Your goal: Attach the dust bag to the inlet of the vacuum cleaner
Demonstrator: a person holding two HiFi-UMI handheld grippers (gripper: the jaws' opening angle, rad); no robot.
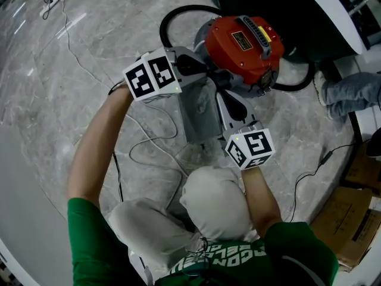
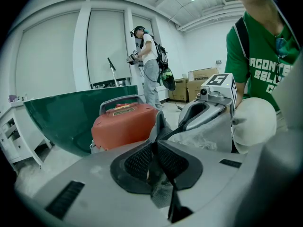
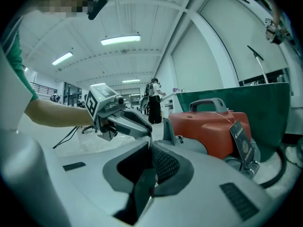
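The red vacuum cleaner stands on the floor with its black hose looped behind it. A grey dust bag hangs in front of it between the two grippers. My left gripper reaches in from the left, close to the vacuum's body; in the left gripper view it is shut on a fold of the bag's grey cloth. My right gripper comes up from below along the bag's right edge. Its jaws stand slightly apart, the pads not pressing, beside the vacuum.
A dark green curved counter rises behind the vacuum. Cables trail over the marble floor. Cardboard boxes sit at the right, and another person's leg is close to the vacuum. The wearer's knee is just below the bag.
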